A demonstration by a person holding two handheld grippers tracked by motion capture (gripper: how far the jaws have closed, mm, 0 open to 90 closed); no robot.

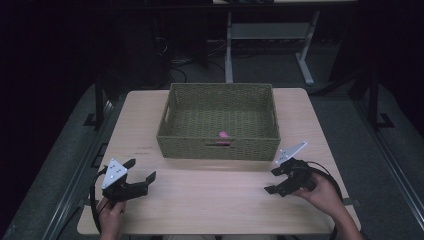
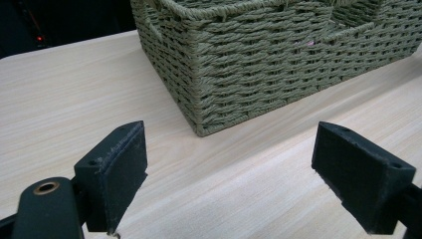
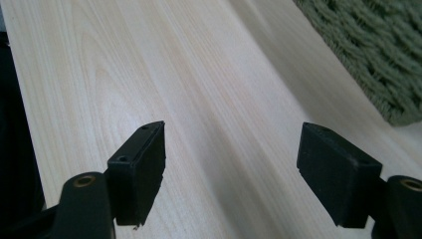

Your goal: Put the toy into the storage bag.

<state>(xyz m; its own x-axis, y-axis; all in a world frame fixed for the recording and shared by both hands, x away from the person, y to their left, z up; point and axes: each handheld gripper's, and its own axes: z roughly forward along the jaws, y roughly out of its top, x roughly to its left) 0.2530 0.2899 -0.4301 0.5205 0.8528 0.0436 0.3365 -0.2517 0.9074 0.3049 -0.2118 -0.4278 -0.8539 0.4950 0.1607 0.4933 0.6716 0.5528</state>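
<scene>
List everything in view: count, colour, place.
basket: 1, green woven, table centre, toward the far edge
pink item: 1, pink, inside basket by its near wall; too small to identify
table: 1, light wood, under everything
desk frame: 1, grey, on floor beyond table
left gripper: 1, black with grey plate, near-left of table, jaws open, nothing between them
right gripper: 1, black with grey plate, near-right, jaws open, nothing between them
hands: 2, bottom edge, one on each gripper
</scene>
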